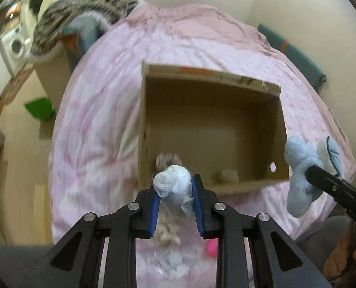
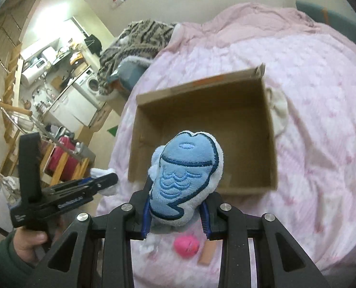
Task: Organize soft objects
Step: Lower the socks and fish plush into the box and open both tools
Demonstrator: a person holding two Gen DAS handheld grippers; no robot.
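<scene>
My left gripper is shut on a pale blue and white soft bundle, held above the near wall of an open cardboard box on a pink bedspread. My right gripper is shut on a blue embroidered fish plush, also over the box's near edge. In the left wrist view that plush hangs at the right on the right gripper's black finger. A hand holds the left gripper at the left of the right wrist view.
A pink round toy and an orange-brown strip lie on the bedspread under the grippers, with pale fluff nearby. A white cloth sits beside the box. A striped blanket is piled at the bed's far left.
</scene>
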